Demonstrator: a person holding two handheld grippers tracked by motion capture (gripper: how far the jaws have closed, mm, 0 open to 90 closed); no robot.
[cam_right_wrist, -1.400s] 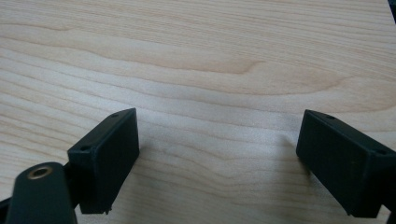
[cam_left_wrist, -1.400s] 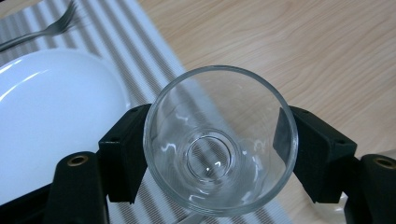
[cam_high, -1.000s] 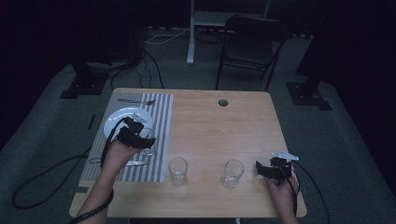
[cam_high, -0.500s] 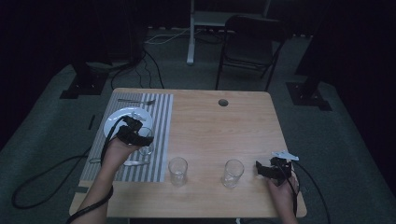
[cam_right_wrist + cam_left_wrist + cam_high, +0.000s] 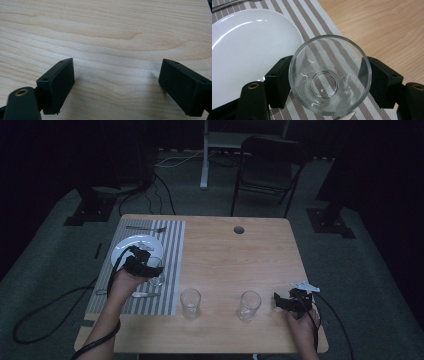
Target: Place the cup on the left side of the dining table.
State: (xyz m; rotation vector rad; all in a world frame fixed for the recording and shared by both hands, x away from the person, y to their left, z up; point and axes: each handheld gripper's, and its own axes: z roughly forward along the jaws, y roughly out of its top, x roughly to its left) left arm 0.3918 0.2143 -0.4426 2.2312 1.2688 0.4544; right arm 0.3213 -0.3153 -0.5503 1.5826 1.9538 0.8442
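Observation:
My left gripper (image 5: 149, 268) is shut on a clear empty drinking glass (image 5: 157, 271) over the striped placemat (image 5: 172, 240), right beside the white plate (image 5: 131, 245). In the left gripper view both black pads press the sides of the glass (image 5: 329, 75), with the plate (image 5: 249, 45) to its left and the placemat (image 5: 294, 15) beneath. I cannot tell whether the glass rests on the mat or hangs just above it. My right gripper (image 5: 281, 301) sits near the table's front right edge; its jaws stand open (image 5: 116, 85) over bare wood with nothing between them.
Two more empty glasses (image 5: 190, 302) (image 5: 249, 305) stand near the front of the wooden table (image 5: 240, 260). A fork (image 5: 145, 228) lies at the far end of the placemat and a piece of cutlery (image 5: 146, 295) near its front. A chair (image 5: 265, 165) stands beyond the table.
My left gripper with the glass has shifted slightly toward the plate. The right gripper has stayed where it was.

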